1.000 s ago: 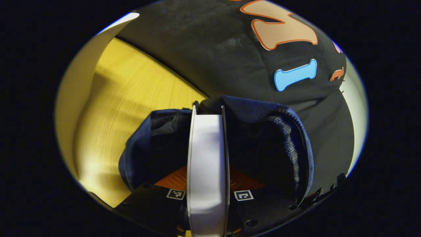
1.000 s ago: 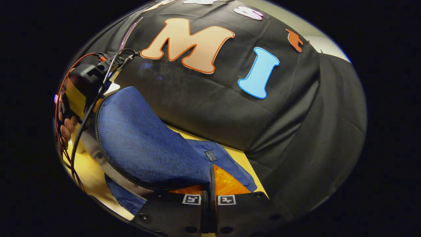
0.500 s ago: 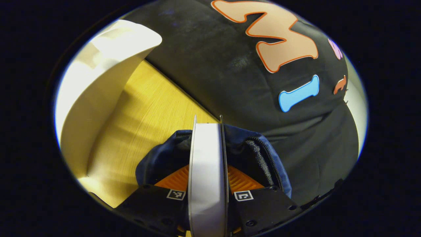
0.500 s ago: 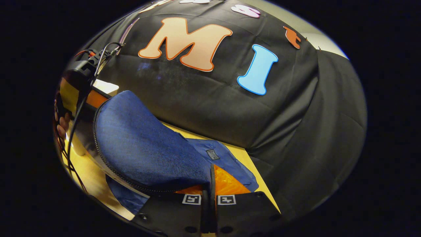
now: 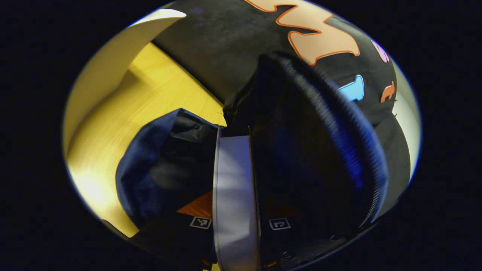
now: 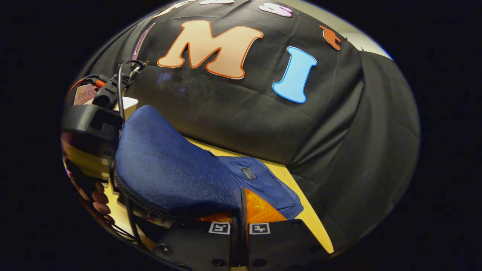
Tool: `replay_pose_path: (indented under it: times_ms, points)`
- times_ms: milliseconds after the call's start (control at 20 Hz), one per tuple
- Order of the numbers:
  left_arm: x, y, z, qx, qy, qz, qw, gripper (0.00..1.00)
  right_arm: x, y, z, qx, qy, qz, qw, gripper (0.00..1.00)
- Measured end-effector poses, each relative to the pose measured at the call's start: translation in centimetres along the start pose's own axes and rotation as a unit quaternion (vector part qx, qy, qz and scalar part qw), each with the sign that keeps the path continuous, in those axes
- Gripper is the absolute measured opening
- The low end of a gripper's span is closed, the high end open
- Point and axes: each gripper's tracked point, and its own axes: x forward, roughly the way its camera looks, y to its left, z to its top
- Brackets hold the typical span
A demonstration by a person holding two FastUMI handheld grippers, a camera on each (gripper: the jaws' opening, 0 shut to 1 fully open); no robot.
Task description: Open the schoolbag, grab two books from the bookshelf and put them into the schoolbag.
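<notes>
A: Holding the book (image 5: pixel 234 180) by its lower part, the left gripper (image 5: pixel 236 226) has both fingers pressed on the covers, above the open schoolbag (image 5: pixel 158 169) on the wooden table (image 5: pixel 124 113).

B: And the right gripper (image 6: pixel 239 226)?

A: It pinches the soft flap (image 6: pixel 169 169), jaws nearly together. The cloth is limp, so the mouth may sag. The book seems stiff and quite light; a grip across the covers looks good
</notes>
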Motion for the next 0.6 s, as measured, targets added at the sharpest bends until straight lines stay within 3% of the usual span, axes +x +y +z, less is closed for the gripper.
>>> replay_pose_path:
  times_ms: [150,200,250,450,500,600]
  points:
    - [-0.3,1.5,-0.4,0.028,0.024,0.024,0.999,0.46,0.4,0.1,-0.6,0.006,0.008,0.002,1.000,0.02]
    - [-0.4,2.1,-0.3,0.042,0.029,0.040,0.998,0.44,0.5,0.2,-0.7,0.007,0.010,0.003,1.000,0.02]
    - [-0.9,2.6,-0.3,0.052,0.037,0.051,0.997,0.60,0.4,0.1,-0.7,0.007,0.011,0.003,1.000,0.02]
    - [-3.4,3.6,-0.2,0.056,0.073,0.078,0.993,0.84,0.3,0.2,-0.8,0.010,0.015,0.005,1.000,0.07]
    - [-4.2,3.7,-0.1,0.059,0.078,0.082,0.992,0.80,0.4,0.3,-0.8,0.010,0.016,0.006,1.000,0.02]
    - [-5.8,3.8,0.0,0.071,0.094,0.086,0.989,0.80,0.3,0.2,-0.9,0.010,0.019,0.006,1.000,0.06]
